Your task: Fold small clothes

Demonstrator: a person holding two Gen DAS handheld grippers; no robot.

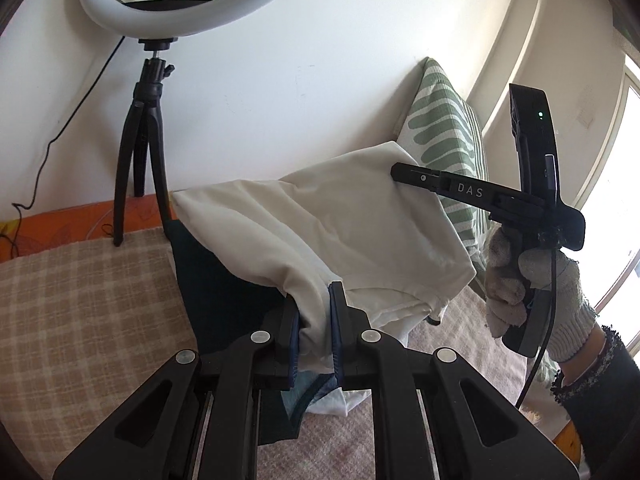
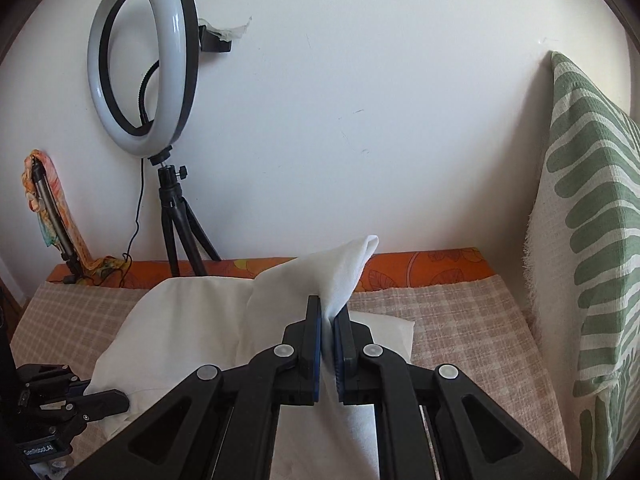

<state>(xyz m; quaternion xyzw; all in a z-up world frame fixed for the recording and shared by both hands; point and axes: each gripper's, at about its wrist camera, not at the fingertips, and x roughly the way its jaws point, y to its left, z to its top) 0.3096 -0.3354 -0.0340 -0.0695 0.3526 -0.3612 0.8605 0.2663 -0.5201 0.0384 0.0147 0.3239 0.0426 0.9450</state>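
Note:
A white garment (image 1: 340, 232) hangs lifted above the checked bed cover. My left gripper (image 1: 314, 320) is shut on a bunched edge of it. My right gripper (image 2: 329, 320) is shut on another edge of the same white garment (image 2: 192, 320), which drapes to the left over the bed. In the left wrist view the right gripper (image 1: 400, 170) reaches in from the right, held by a gloved hand, its tip at the cloth's upper corner. A dark green garment (image 1: 216, 280) lies under the white one. The left gripper (image 2: 100, 400) shows at the lower left of the right wrist view.
A ring light on a black tripod (image 1: 140, 152) stands at the wall, also in the right wrist view (image 2: 176, 220). A green-patterned pillow (image 2: 592, 240) leans at the right. The beige checked cover (image 2: 460, 328) spreads over an orange mattress (image 2: 420, 264).

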